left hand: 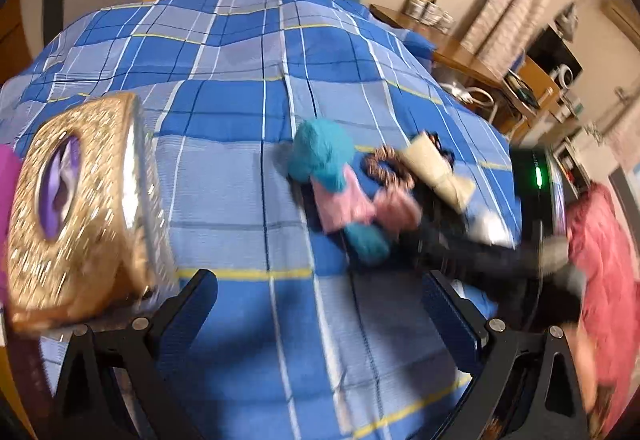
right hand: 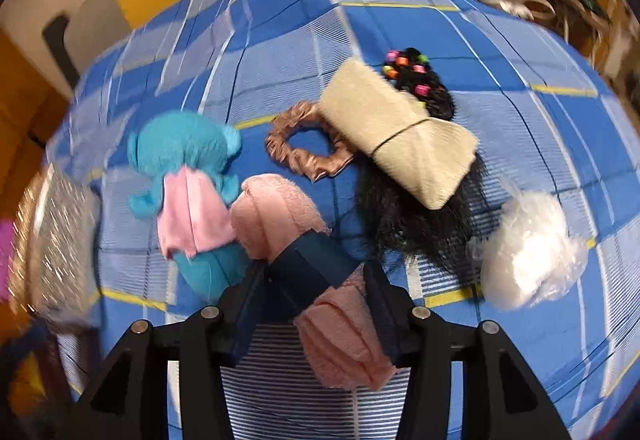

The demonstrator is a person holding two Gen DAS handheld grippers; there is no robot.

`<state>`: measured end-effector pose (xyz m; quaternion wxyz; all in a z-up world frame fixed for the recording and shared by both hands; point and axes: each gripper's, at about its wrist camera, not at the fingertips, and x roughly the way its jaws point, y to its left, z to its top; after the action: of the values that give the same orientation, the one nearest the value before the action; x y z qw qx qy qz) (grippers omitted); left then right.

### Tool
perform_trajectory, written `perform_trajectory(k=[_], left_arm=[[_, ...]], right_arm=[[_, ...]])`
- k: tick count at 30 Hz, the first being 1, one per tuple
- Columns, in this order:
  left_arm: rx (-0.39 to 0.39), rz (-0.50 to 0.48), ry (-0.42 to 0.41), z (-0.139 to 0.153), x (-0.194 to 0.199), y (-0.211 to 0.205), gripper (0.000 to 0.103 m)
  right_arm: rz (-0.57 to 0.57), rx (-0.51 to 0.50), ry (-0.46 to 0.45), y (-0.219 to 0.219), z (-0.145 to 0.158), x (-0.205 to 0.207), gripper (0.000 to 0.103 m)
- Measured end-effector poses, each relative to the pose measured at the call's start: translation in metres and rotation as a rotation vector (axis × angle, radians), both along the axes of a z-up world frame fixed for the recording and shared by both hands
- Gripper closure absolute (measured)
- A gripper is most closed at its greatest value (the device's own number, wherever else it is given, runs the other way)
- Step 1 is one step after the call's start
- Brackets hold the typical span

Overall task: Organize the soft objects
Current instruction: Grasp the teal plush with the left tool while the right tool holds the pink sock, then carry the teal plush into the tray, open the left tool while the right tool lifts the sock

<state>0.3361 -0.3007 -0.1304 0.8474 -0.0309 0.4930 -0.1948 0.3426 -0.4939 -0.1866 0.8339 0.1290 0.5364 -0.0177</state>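
Soft things lie on a blue plaid bed. My right gripper is shut on a rolled pink towel, held just above the bed beside a teal plush toy in a pink dress. Beyond lie a bronze scrunchie, a folded beige cloth, a black wig with coloured beads and a white plastic bag. My left gripper is open and empty, low over the bed, short of the plush and the pink towel.
A glittery gold tissue box sits on the bed at the left; it shows at the left edge of the right view. A wooden desk with clutter stands beyond the bed at the right. The person's pink sleeve is at the right.
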Motion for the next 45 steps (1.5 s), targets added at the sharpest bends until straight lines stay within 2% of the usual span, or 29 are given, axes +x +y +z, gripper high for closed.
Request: perform_trajectory(k=[5, 9, 10, 13, 17, 20, 22, 23, 24, 25, 26, 27, 29, 35, 45], left_arm=[[0.021, 0.035, 0.009, -0.007, 0.031, -0.023, 0.001], [0.071, 0.051, 0.025, -0.024, 0.056, -0.038, 0.001], [0.084, 0.065, 0.033, -0.029, 0.063, -0.039, 0.001], [0.093, 0.073, 0.060, -0.041, 0.076, -0.044, 0.001], [0.110, 0.071, 0.060, -0.054, 0.091, -0.055, 0.001], [0.101, 0.072, 0.088, -0.066, 0.099, -0.060, 0.002], [0.082, 0.071, 0.112, -0.074, 0.103, -0.060, 0.010], [0.074, 0.060, 0.139, -0.080, 0.106, -0.059, 0.027], [0.073, 0.051, 0.159, -0.084, 0.107, -0.059, 0.039], [0.070, 0.041, 0.142, -0.082, 0.106, -0.059, 0.040], [0.064, 0.028, 0.131, -0.079, 0.104, -0.059, 0.058], [0.058, 0.005, 0.126, -0.076, 0.102, -0.060, 0.071], [0.065, -0.014, 0.106, -0.066, 0.096, -0.062, 0.071], [0.009, -0.042, 0.015, -0.019, 0.079, -0.048, 0.073], [-0.081, -0.041, -0.140, 0.076, 0.050, 0.017, 0.073]], right_arm=[[0.055, -0.100, 0.026, 0.013, -0.002, 0.002, 0.050], [0.026, -0.077, 0.047, 0.004, -0.004, 0.003, 0.051], [0.006, -0.065, 0.052, 0.000, -0.005, 0.002, 0.057], [-0.063, 0.012, 0.036, -0.018, -0.003, -0.002, 0.066], [-0.105, 0.058, 0.030, -0.027, -0.003, -0.005, 0.066], [-0.100, 0.048, 0.030, -0.025, -0.003, -0.004, 0.066], [-0.096, 0.049, 0.034, -0.024, -0.004, -0.003, 0.066], [-0.095, 0.047, 0.034, -0.022, -0.005, -0.001, 0.066], [-0.094, 0.044, 0.033, -0.020, -0.006, -0.001, 0.066], [-0.093, 0.043, 0.033, -0.019, -0.006, -0.001, 0.066], [-0.091, 0.043, 0.031, -0.018, -0.005, 0.000, 0.066], [-0.089, 0.045, 0.029, -0.018, -0.006, -0.001, 0.067], [-0.089, 0.048, 0.017, -0.019, -0.005, -0.001, 0.068], [-0.100, 0.081, -0.008, -0.023, -0.004, -0.003, 0.069], [-0.080, 0.071, -0.050, -0.021, 0.002, -0.014, 0.069]])
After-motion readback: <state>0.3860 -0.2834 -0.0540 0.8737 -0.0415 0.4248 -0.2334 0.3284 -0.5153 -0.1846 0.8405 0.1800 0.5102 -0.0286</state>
